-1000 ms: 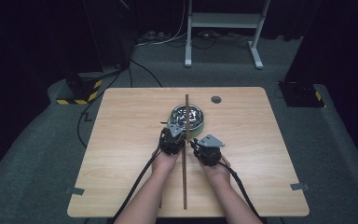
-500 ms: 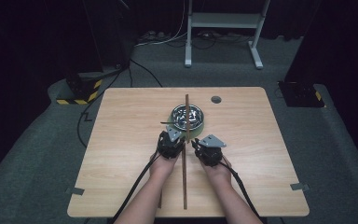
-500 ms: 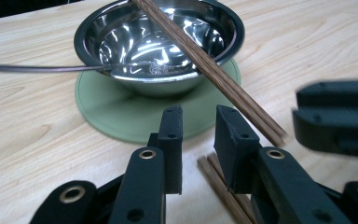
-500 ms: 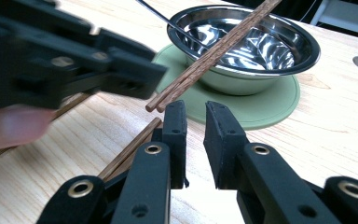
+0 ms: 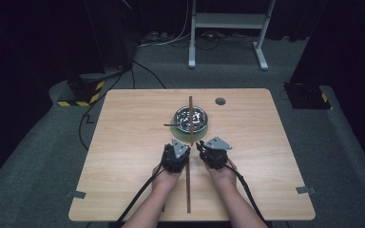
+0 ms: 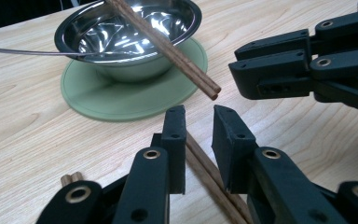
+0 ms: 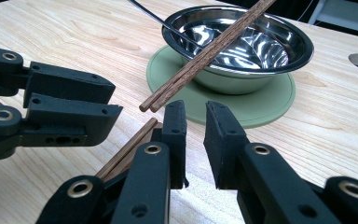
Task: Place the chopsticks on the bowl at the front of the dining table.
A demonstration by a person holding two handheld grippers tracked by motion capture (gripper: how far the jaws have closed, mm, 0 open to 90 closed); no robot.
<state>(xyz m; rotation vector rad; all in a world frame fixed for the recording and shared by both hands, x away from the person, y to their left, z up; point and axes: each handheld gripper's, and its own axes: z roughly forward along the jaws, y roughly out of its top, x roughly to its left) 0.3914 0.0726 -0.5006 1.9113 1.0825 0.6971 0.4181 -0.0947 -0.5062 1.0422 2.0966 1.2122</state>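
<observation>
A steel bowl [image 5: 198, 118] [image 6: 121, 32] [image 7: 247, 42] sits on a round green mat [image 5: 176, 129] [image 6: 121, 100] [image 7: 261, 109] at mid-table. One pair of brown chopsticks [image 5: 190, 107] [image 6: 168, 44] [image 7: 205, 56] rests across its rim, its near ends overhanging toward me. Another pair [image 5: 188, 190] [image 6: 209, 177] [image 7: 130, 147] lies flat on the table between my hands. My left gripper [image 5: 183, 146] [image 6: 198, 126] hovers over that flat pair, narrowly open and empty. My right gripper [image 5: 201, 145] [image 7: 196, 126] is close beside it, also narrowly open and empty.
A thin metal utensil handle [image 5: 170, 125] [image 6: 23, 50] [image 7: 149, 14] sticks out of the bowl to the left. A small grey disc [image 5: 220, 101] is set in the far tabletop. Cables trail from both grippers over the near edge.
Both grippers have drawn back slightly toward the near edge, away from the bowl. The bowl and both chopstick pairs have not moved.
</observation>
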